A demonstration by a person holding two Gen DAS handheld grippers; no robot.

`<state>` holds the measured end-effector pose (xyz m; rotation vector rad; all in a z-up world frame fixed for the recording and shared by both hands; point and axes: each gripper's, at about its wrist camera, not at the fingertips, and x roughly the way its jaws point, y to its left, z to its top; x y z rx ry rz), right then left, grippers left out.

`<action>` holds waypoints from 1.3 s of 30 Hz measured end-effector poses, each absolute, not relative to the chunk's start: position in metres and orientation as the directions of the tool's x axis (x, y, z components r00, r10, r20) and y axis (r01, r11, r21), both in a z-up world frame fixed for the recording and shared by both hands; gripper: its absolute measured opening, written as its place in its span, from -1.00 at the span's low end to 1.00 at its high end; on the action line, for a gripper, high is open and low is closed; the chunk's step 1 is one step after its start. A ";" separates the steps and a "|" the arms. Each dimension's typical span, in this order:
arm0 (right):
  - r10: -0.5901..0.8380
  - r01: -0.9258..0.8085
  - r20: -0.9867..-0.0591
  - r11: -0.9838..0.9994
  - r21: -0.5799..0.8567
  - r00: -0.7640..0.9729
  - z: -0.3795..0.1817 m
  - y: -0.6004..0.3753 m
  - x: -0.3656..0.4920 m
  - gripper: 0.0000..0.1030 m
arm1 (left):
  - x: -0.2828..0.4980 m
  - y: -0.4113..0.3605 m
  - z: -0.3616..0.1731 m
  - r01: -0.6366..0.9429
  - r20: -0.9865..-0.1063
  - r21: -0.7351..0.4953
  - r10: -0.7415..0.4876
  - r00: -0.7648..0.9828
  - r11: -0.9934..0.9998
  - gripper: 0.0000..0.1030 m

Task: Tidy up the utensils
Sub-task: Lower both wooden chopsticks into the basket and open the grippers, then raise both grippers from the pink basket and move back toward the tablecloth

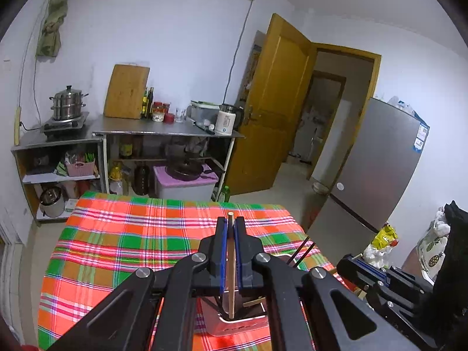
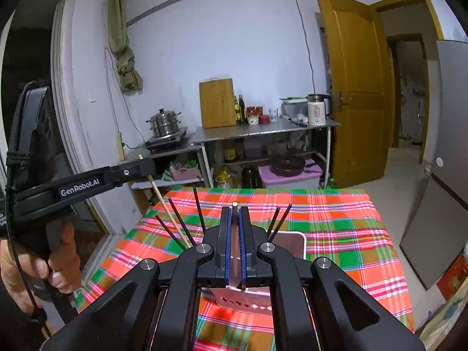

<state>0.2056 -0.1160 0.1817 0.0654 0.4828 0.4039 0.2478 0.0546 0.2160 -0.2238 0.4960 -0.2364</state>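
Left wrist view first: the left gripper (image 1: 231, 222) is clamped on a pale wooden chopstick (image 1: 231, 263) — it runs straight between the blue pads (image 1: 223, 251), top end poking just past the fingertips, bottom end down inside a white holder (image 1: 234, 326) sitting on the plaid tablecloth (image 1: 131, 234). A second wooden stick lies tilted in that holder, and a couple of dark chopsticks (image 1: 301, 250) lean out to the right of it. The right gripper (image 1: 368, 269) shows at the lower right edge.

Right wrist view: the right gripper (image 2: 234, 213) is closed on a dark, slim utensil (image 2: 235, 242) with a pale tip — can't tell exactly what it is. Its lower end sits over the white holder (image 2: 298, 241). Black chopsticks (image 2: 181, 225) fan out of the holder on the left side, two more on the right. The left gripper (image 2: 137, 171) comes in from the left, held by a hand (image 2: 44, 263), with the wooden chopstick (image 2: 163, 201) slanting down from it.

Behind the table there's a steel counter (image 2: 263, 130) with a cutting board (image 2: 218, 103) and a kettle (image 2: 317, 109).
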 end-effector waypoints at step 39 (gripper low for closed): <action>0.374 -0.347 -0.499 0.926 0.151 0.782 0.158 -0.117 0.216 -0.76 | 0.241 0.055 0.168 0.191 -0.467 -0.272 -0.303 0.831 0.943 -0.67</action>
